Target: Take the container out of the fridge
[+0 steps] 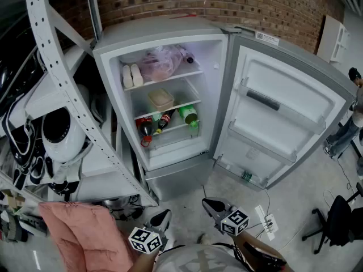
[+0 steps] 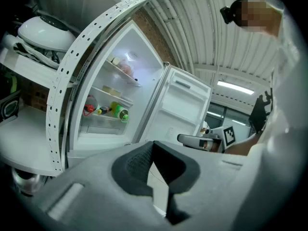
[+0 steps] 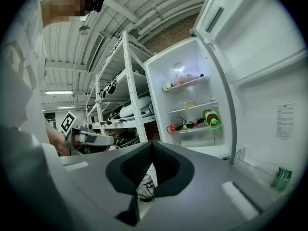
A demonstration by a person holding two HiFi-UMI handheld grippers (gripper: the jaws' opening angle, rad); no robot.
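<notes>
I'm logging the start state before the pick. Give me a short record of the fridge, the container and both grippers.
fridge: door open, swung right
container: beige, on middle shelf, untouched
top shelf: pink bag
lower shelf: bottles lying down
left gripper: shut, empty, short of fridge
right gripper: shut, empty, short of fridge

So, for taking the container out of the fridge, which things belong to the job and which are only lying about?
Job: beige lidded container inside the open fridge; left tool and right tool, both shut and empty.
Lying about: green bottle, dark bottle, pink bag, pink cloth, white shelving rack.
</notes>
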